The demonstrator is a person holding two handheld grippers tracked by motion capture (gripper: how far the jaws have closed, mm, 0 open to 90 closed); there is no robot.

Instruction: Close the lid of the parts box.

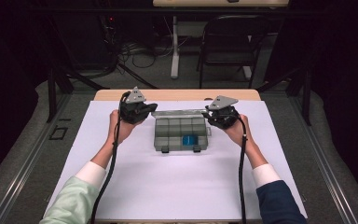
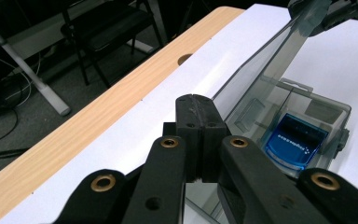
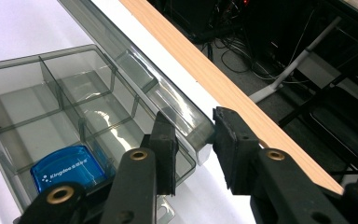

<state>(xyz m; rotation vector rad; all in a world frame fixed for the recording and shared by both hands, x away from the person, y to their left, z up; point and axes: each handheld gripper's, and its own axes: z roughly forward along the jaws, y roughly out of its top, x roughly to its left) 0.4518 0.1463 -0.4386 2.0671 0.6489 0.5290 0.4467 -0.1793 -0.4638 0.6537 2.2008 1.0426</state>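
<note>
- At table centre: clear box, lid raised along its 12 o'clock edge.
- Right gripper at box's 2 o'clock, jaws clamped on lid corner.
- Left gripper at 10 o'clock, jaws together, nothing between.
- Blue case in box's 5 o'clock compartment.

A smoky transparent plastic compartment box sits on the white table sheet, about midway between the sheet's left and right edges and toward its far half. Its hinged lid stands raised along the box's far side. A blue rectangular case lies in a compartment of the near row, right of centre. The left gripper is at the lid's left end, the right gripper at its right end. A black folding chair stands on the floor beyond the table's far edge.
</note>
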